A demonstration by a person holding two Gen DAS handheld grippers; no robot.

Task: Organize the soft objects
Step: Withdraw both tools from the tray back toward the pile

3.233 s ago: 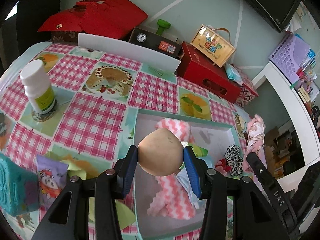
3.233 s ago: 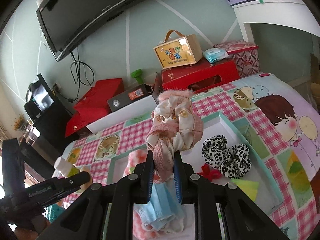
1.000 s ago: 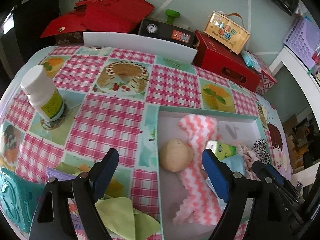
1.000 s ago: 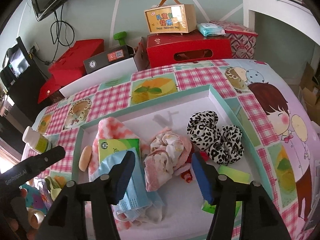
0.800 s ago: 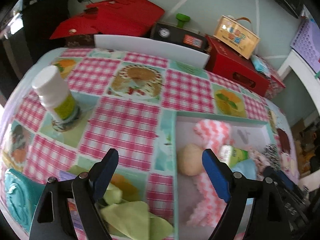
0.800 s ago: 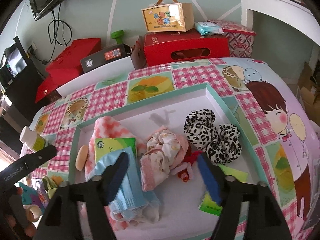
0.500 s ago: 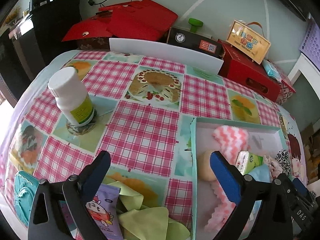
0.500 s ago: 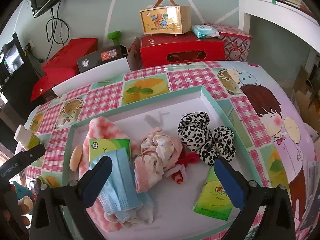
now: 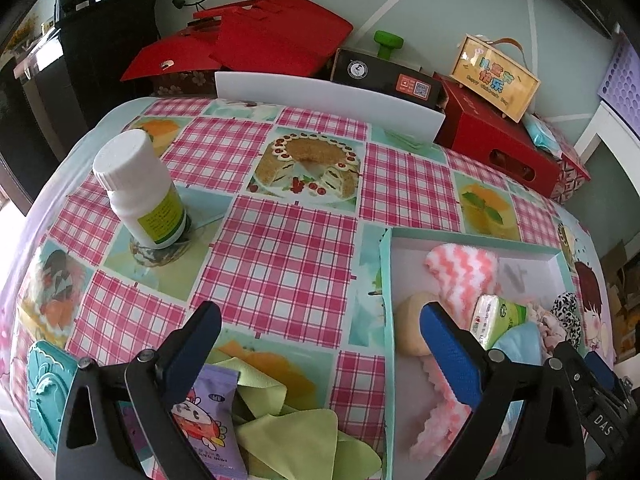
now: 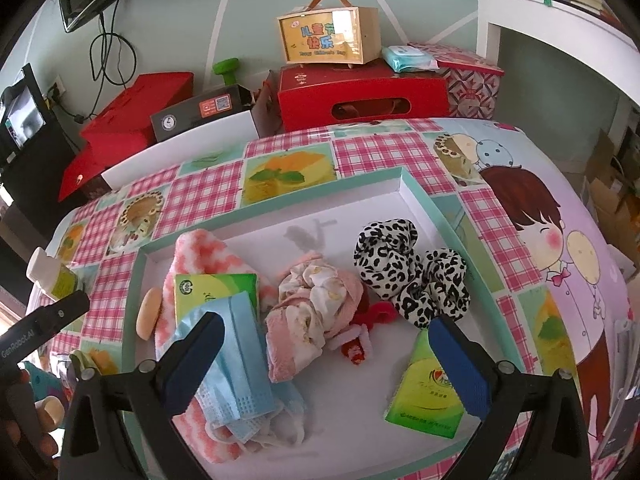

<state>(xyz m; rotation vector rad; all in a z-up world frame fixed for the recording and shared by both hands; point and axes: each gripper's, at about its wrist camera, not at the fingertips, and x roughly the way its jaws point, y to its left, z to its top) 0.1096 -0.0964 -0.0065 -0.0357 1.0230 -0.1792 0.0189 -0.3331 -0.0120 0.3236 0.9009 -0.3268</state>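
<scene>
A shallow teal-rimmed tray (image 10: 432, 208) on the table holds the soft things. Inside lie a tan sponge (image 10: 147, 312) at its left edge, a pink zigzag towel (image 10: 200, 254), a blue face mask (image 10: 240, 356), a pink floral cloth (image 10: 316, 304), leopard-print scrunchies (image 10: 404, 268) and two green tissue packs (image 10: 426, 390). My right gripper (image 10: 326, 354) hangs open above the tray, nothing between its fingers. My left gripper (image 9: 316, 336) is open over the tray's left rim (image 9: 385, 320); the sponge (image 9: 412, 322) lies just inside. Green cloths (image 9: 296, 436) and a purple packet (image 9: 204, 412) lie below it.
A white pill bottle (image 9: 140, 188) stands on the checked tablecloth at the left. A teal box (image 9: 44, 384) sits at the near left corner. Red boxes (image 9: 496, 140), a black box and a yellow carry box (image 10: 328, 36) line the far edge.
Both grippers let go and opened wide: the sponge and the floral cloth now lie in the tray. The left gripper drew back to the left, over the tray's rim.
</scene>
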